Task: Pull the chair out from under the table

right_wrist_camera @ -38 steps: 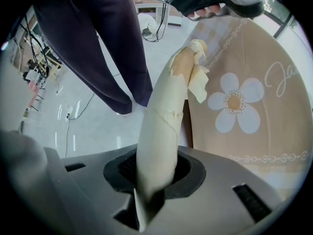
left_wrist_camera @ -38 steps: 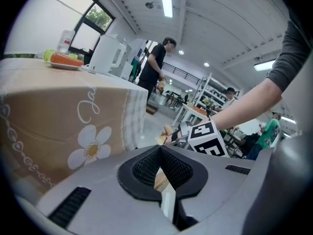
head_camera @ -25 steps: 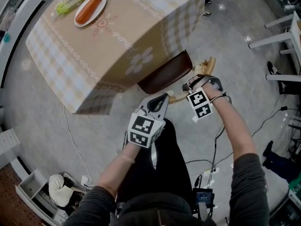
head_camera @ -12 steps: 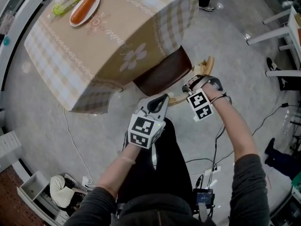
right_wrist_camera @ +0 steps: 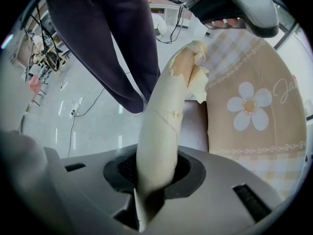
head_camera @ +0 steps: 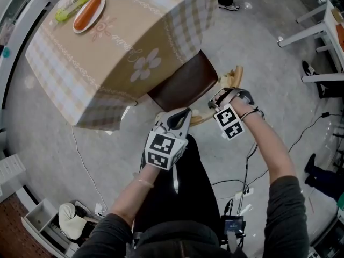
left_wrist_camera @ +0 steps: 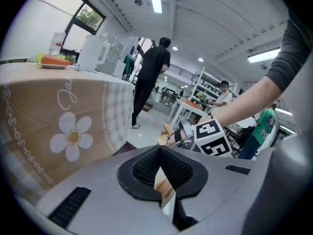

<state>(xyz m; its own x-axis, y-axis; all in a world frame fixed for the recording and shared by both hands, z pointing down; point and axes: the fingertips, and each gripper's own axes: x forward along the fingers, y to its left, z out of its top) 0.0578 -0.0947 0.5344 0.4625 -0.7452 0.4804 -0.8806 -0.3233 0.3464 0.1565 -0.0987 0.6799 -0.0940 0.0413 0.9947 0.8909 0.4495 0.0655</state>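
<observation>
Grey polished floor surrounds a table draped in a beige checked cloth with a white flower print. A plate holding something long and orange sits at the table's far left corner.

The chair has a dark brown seat. It stands at the table's near right edge, with the seat partly under the hanging cloth. Its pale curved top rail faces the person, who stands just near it.

The left gripper is closed on the left end of that rail, pinching a sliver of pale wood between jaws that almost meet. The right gripper points straight down and is clamped round the rail further right, its jaws partly apart with the wood filling them.

The pull looks to be in progress, with part of the seat not yet clear of the cloth. To do it well, both hands should draw toward the person together, evenly and level, so the legs slide rather than tip. The grips need to be firm because the rail is rounded. The person's legs are close behind, so a step back will likely be needed. The cloth edge could drag along with the seat.
</observation>
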